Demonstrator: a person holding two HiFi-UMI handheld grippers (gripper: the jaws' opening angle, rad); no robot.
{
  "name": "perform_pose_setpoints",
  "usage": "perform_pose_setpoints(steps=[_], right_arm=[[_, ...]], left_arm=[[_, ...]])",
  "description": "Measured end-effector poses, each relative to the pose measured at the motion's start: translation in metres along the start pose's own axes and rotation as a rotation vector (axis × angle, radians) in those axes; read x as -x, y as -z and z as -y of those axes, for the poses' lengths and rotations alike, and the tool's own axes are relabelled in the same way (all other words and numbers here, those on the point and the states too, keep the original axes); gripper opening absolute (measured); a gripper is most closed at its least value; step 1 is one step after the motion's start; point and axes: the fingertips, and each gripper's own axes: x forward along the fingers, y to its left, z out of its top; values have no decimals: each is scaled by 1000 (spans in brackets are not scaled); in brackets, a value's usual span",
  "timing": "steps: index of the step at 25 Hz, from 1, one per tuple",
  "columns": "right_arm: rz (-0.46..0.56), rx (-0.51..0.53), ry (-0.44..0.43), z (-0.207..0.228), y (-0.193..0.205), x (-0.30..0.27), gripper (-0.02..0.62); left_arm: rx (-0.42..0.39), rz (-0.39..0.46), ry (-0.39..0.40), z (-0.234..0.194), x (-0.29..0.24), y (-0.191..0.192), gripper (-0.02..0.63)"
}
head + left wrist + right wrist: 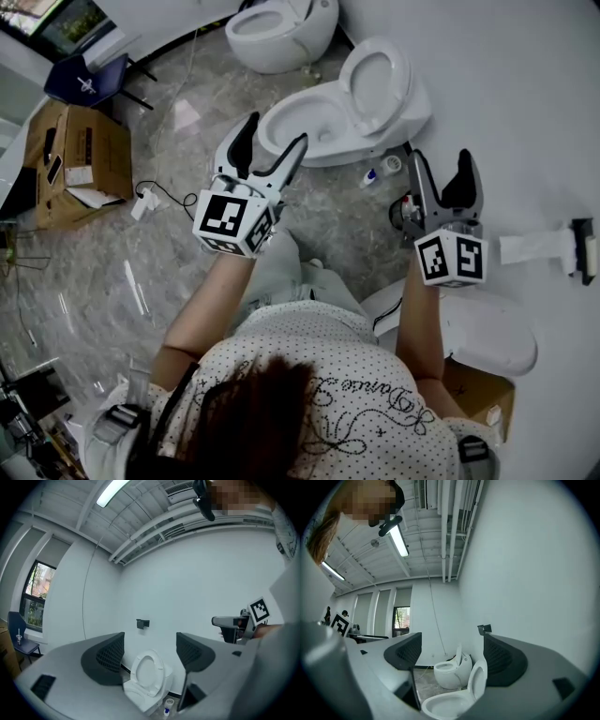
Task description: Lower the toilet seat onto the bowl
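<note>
**Both grippers open, seat up**

Left gripper (277, 131): fingers (108, 657) are spread wide and released. Nothing is pinched or touched. In the left gripper view the white oval toilet seat (146, 671) is framed in the gap between them, well beyond the tips.

Right gripper (442, 161): fingers (502, 660) are likewise spread wide, with nothing held and no contact made. It is held close to the plain white wall (525, 112), to the right of the left gripper.

The seat is raised and leaned back at the wall end of the toilet. Its ring and opening are seen face-on in the head view. The white ceramic bowl (300, 120) below it is left uncovered, rim exposed. In the right gripper view the seat is seen nearly edge-on, standing upright behind the bowl. The toilet is set on the grey marbled floor (122, 272) against the wall, ahead of both grippers and apart from them.

Also noted:
- A second rounded white toilet (281, 33) is further along the wall.
- Small bottles (375, 174) are at the base of the first toilet.
- A brown cardboard box (75, 159) is on the floor at left.
- A blue chair (84, 80) is beyond the box.
</note>
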Motion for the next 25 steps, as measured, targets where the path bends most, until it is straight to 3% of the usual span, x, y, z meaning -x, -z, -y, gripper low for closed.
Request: perform_pose_setpoints(steps=[6,18,25], right_arm=[[20,-6,-20,2,2,-18,463],[31,-21,-8,24,7,-135,471],[35,-11,56,34,7,-208,472]], left_arm=[[-9,1,6,-11,-20,1,344],[8,-2,71,-79,-137,3,345],[6,0,139,-129,-204,-3,345]])
